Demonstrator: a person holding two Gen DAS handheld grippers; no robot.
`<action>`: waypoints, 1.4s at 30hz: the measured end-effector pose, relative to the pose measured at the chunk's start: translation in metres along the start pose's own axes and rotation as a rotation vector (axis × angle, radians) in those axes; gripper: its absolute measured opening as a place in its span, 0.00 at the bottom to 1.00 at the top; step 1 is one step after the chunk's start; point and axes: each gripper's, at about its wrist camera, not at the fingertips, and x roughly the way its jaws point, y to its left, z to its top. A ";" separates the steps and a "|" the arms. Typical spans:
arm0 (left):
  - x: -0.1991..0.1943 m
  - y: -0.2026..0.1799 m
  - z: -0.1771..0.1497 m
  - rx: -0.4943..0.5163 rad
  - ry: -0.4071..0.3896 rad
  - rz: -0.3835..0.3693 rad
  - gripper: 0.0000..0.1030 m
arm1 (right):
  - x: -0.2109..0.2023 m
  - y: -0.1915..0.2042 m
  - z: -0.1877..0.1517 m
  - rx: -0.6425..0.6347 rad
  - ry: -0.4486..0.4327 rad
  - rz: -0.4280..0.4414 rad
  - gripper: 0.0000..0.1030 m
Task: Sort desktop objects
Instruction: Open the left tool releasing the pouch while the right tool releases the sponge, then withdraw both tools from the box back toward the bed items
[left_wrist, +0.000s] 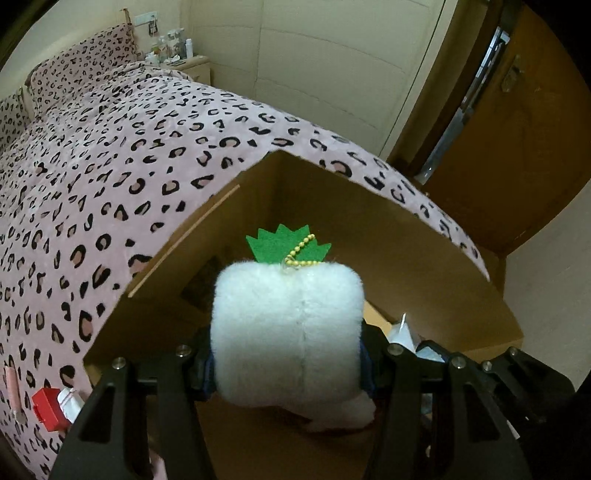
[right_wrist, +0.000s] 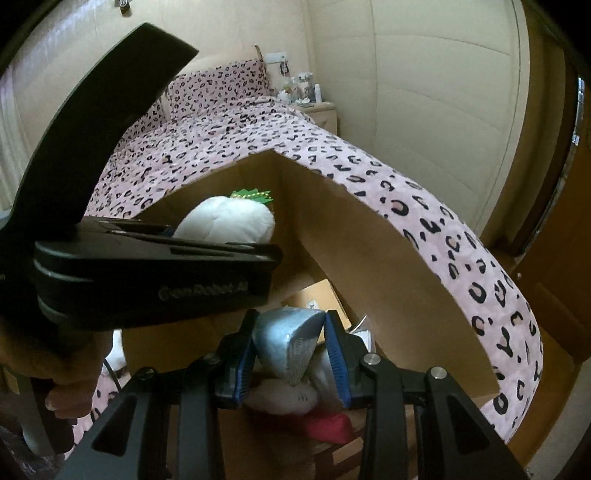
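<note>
red box lies at the far left on the leopard-print bedspread, beside the open cardboard box. over that box the left gripper pinches a white plush radish with green felt leaves. further right, the right gripper is pressed on a silvery pouch, perhaps foil, above white and red items in the box.
</note>
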 end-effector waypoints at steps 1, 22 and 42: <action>0.002 0.000 0.000 0.002 0.003 0.005 0.58 | 0.001 0.000 -0.001 0.000 0.004 0.000 0.35; -0.029 0.004 0.001 -0.044 -0.052 -0.011 0.66 | -0.027 -0.014 0.008 0.077 0.004 0.041 0.41; -0.153 0.037 -0.119 -0.211 -0.192 0.281 0.84 | -0.107 0.025 0.004 0.001 -0.108 0.093 0.43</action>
